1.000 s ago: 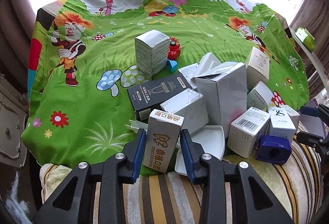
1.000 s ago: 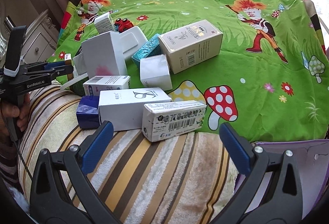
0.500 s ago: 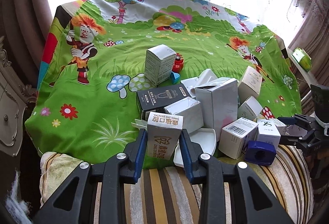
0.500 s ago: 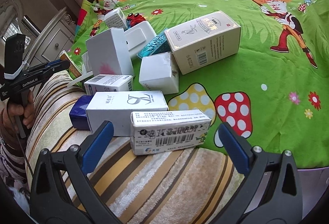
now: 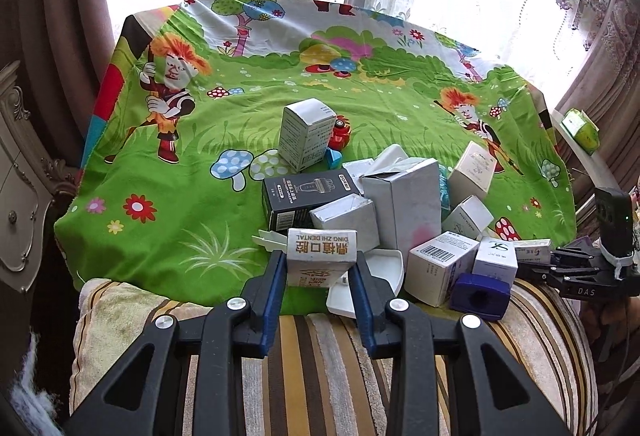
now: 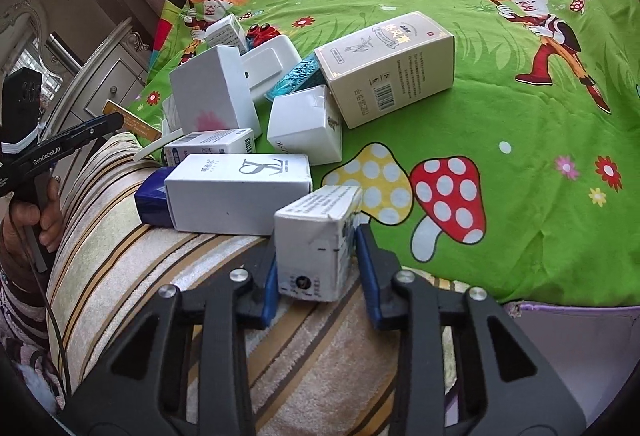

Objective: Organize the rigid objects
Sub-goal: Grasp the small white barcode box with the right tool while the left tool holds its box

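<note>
My left gripper point(image 5: 319, 268) is shut on a white and orange box printed DING ZHI DENTAL point(image 5: 321, 247), held just above the front of a pile of small boxes. In the right wrist view my right gripper point(image 6: 317, 256) has its jaws closing on a white barcode box point(image 6: 312, 212) that lies end-on between the pads, and both pads touch its sides. That box rests on the striped towel point(image 6: 168, 276) at the cloth's edge. The right gripper point(image 5: 560, 270) also shows at the right of the left wrist view.
The pile on the green cartoon cloth point(image 5: 172, 204) holds a black box point(image 5: 308, 192), a tall white box point(image 5: 404, 204), a white tray point(image 5: 384, 268) and a blue block point(image 5: 480, 294). A box with a TR logo point(image 6: 240, 192) and a cream box point(image 6: 388, 64) lie near the right gripper.
The right jaws went from wide open to closed on the barcode box, which swung end-on toward the camera. The left gripper rose and drew back a little with the dental box.
</note>
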{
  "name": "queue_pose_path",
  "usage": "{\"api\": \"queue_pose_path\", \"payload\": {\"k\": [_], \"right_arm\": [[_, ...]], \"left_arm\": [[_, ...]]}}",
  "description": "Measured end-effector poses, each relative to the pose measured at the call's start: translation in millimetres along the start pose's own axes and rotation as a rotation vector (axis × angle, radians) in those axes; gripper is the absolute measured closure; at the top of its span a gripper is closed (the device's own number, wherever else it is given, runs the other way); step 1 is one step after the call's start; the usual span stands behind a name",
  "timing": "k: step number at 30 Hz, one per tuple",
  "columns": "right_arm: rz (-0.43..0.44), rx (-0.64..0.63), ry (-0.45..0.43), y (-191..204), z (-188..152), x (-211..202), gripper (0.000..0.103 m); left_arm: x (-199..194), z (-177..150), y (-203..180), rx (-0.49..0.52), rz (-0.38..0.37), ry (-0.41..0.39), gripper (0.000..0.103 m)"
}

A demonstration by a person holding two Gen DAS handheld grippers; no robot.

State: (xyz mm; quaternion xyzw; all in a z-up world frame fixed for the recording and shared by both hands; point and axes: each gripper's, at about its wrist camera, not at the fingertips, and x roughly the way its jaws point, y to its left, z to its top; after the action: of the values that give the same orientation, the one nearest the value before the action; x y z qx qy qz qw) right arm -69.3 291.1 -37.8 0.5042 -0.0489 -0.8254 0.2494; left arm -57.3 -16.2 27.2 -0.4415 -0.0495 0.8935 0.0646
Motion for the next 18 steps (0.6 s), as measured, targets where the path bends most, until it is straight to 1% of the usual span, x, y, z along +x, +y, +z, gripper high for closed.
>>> {"api": "queue_pose_path", "payload": {"k": [1,6,11,13,15,18], "right_arm": [[-0.006,0.008,-0.012,0,-2,-3,0.075],[-0.059,0.027,-0.073,5,-11,-17,0.075],[-0.106,0.074,-0.145,8,-21,-36,0.075],[-0.139,0.088,-0.174,8,-27,-48,0.075],[-0.167,0.103,-0.206,9,-35,-62,0.075],[-0.205,0.145,-0.245,8,-49,-85,0.075]], "left_arm": [[-1,-1,-1,0.0,-0.004,-0.003,0.071],[-5,-2,-7,0.005,-0.018,-0.011,0.071],[-15,-1,-11,0.005,-0.024,-0.04,0.071],[-19,-1,-14,0.004,-0.028,-0.051,0.071],[-25,-1,-20,0.006,-0.043,-0.063,0.071],[-37,1,-37,0.032,-0.086,-0.092,0.071]]}}
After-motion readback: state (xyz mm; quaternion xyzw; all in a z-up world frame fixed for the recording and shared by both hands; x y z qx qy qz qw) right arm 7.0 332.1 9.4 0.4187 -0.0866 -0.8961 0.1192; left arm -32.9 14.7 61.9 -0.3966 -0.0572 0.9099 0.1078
